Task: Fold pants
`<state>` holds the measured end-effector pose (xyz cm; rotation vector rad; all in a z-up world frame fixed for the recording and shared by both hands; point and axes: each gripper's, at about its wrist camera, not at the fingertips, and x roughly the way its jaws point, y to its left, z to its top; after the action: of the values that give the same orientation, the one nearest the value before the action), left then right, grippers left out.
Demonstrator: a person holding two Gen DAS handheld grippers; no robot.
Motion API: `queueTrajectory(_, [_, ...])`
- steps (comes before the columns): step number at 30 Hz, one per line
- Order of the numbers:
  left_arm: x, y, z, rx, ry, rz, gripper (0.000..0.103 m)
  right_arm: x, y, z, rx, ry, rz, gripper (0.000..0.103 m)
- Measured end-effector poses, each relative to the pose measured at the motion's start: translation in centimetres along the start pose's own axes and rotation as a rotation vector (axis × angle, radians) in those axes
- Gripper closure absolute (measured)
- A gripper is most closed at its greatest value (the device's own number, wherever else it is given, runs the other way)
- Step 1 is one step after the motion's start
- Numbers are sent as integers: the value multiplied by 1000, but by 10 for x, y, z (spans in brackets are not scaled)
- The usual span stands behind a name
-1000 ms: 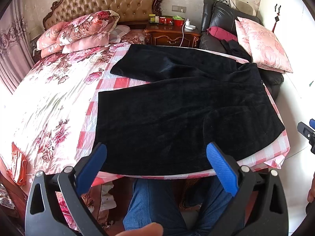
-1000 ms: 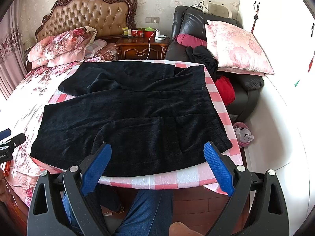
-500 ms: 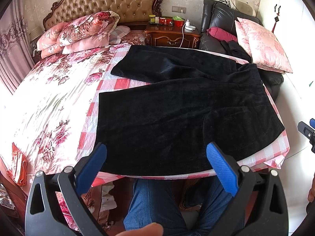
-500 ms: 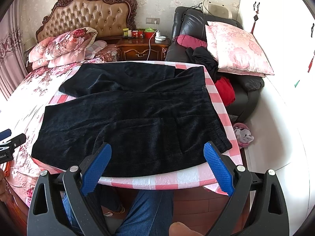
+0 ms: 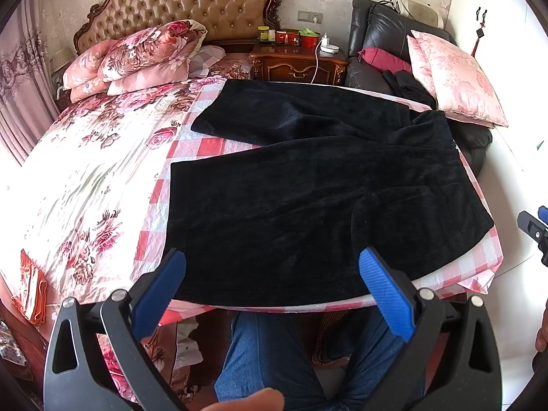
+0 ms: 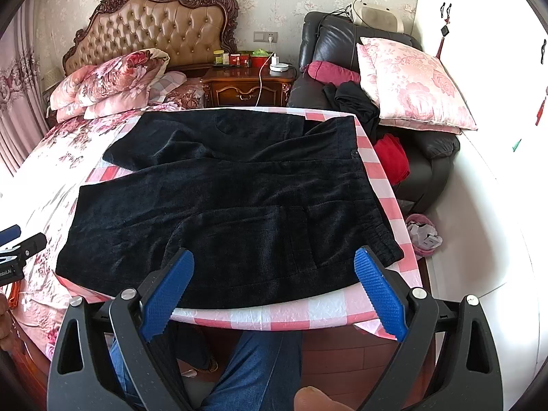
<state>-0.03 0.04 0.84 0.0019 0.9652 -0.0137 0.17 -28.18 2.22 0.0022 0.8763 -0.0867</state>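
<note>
Black velvety pants (image 5: 308, 185) lie spread flat on a pink-and-white checked cloth (image 5: 202, 147) at the foot of the bed, waistband to the right, both legs pointing left, the far leg angled away. They also show in the right wrist view (image 6: 233, 198). My left gripper (image 5: 274, 281) is open and empty, held just before the pants' near edge, around its middle. My right gripper (image 6: 274, 281) is open and empty, near the pants' front edge toward the waistband (image 6: 373, 205).
The floral bedspread (image 5: 85, 171) lies to the left, pillows (image 5: 137, 58) at the headboard. A nightstand (image 5: 298, 65) and a black armchair (image 6: 428, 150) with a pink cushion and clothes stand behind and to the right. The person's jeans-clad legs (image 5: 274, 352) are below the bed edge.
</note>
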Motion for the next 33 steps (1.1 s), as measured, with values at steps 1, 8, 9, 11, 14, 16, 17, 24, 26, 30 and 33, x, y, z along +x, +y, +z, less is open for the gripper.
queueTrajectory(1, [0, 0, 0, 1, 0, 0, 1, 0, 0, 0, 0, 0, 0, 11])
queueTrajectory(8, [0, -2, 0, -1, 0, 1, 1, 1, -2, 2, 0, 0, 1, 11])
queueTrajectory(9, [0, -1, 0, -1, 1, 0, 1, 1, -2, 2, 0, 0, 2, 11])
queueTrajectory(11, [1, -2, 0, -1, 1, 0, 1, 1, -2, 2, 0, 0, 2, 11])
queueTrajectory(14, [1, -1, 0, -1, 2, 0, 1, 1, -2, 2, 0, 0, 3, 11])
queueTrajectory(16, [2, -1, -1, 1, 4, -1, 1, -2, 0, 4, 0, 0, 4, 11])
queueTrajectory(17, [2, -1, -1, 0, 3, -1, 1, -2, 0, 4, 0, 0, 4, 11])
queueTrajectory(24, [7, 2, -5, -2, 8, -4, 1, -3, 1, 2, -1, 0, 8, 11])
queueTrajectory(26, [8, 2, -6, -3, 9, -5, 1, -3, 1, 2, -2, 1, 7, 11])
queueTrajectory(30, [8, 2, -6, -3, 9, -4, 1, -3, 1, 2, 0, 1, 8, 11])
queueTrajectory(33, [9, 3, -7, -4, 10, -3, 1, -3, 2, 2, -1, 0, 8, 11])
